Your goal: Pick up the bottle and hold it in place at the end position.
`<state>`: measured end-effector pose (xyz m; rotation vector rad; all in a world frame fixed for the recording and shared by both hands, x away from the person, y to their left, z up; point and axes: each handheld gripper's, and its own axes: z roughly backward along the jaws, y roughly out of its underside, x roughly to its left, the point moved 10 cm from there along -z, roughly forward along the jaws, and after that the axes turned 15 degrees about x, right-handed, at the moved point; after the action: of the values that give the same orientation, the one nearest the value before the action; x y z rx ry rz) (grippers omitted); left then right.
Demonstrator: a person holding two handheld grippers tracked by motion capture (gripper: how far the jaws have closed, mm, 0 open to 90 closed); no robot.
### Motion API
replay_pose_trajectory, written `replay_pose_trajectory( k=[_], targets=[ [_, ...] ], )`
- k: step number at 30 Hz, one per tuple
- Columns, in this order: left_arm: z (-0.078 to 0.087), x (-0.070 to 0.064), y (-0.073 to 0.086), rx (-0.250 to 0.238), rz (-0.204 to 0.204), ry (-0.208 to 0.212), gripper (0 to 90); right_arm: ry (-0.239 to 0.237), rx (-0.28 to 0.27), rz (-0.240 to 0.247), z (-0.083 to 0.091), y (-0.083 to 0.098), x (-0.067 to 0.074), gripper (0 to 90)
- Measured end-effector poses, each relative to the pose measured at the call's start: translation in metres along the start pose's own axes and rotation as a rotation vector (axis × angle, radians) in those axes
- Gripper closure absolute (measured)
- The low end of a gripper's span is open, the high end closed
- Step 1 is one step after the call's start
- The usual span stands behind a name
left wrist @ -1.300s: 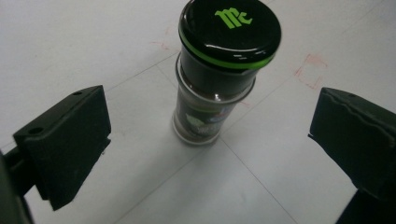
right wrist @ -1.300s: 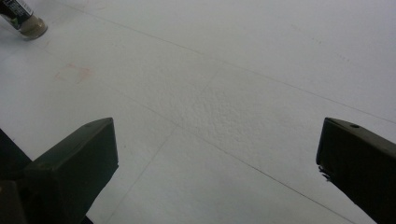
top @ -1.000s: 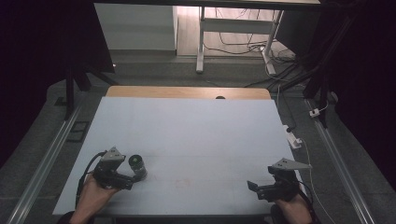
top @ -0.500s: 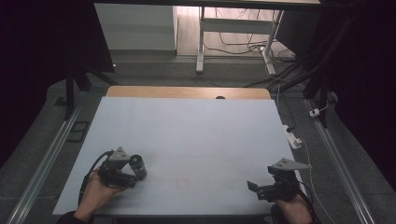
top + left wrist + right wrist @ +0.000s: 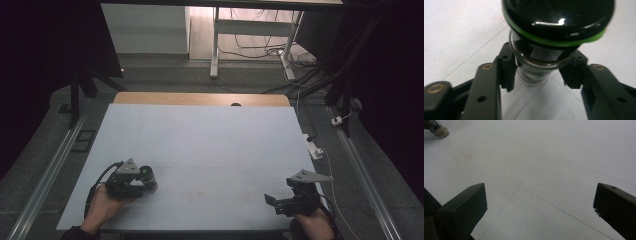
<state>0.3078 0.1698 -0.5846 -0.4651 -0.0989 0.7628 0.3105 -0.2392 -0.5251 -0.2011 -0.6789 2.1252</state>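
Observation:
A small glass bottle [image 5: 148,174] with a black cap and a green ring under it stands on the white table [image 5: 210,135] at the near left. My left gripper [image 5: 143,182] reaches it from the left. In the left gripper view the bottle [image 5: 556,22] looms close, and the jaws of the left gripper [image 5: 540,72] press on both sides of its glass body. My right gripper [image 5: 270,201] rests at the near right, pointing left, its jaws wide apart. Bare tabletop lies between the jaws of the right gripper [image 5: 540,202], and the bottle's base [image 5: 439,130] shows far off at top left.
A wooden strip [image 5: 200,98] runs along the table's far edge. A white power strip [image 5: 313,148] and cables lie on the floor to the right, and metal rails [image 5: 47,175] flank both sides. A faint red mark [image 5: 464,157] stains the tabletop.
My left gripper has slid to the right onto the bottle, so the jaws now sit around it. The right gripper has stayed still.

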Motion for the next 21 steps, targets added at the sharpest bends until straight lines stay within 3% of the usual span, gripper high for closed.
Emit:
replay_pose_trajectory(
  k=[12, 21],
  targets=[
    [0.001, -0.001, -0.002, 0.018, -0.001, -0.025, 53.9, 0.0, 0.0, 0.003, 0.0, 0.0, 0.0, 0.0],
    [0.01, -0.005, -0.012, -0.035, 0.008, -0.019, 53.9, 0.0, 0.002, 0.002, 0.0, 0.0, 0.0, 0.0]
  ],
)
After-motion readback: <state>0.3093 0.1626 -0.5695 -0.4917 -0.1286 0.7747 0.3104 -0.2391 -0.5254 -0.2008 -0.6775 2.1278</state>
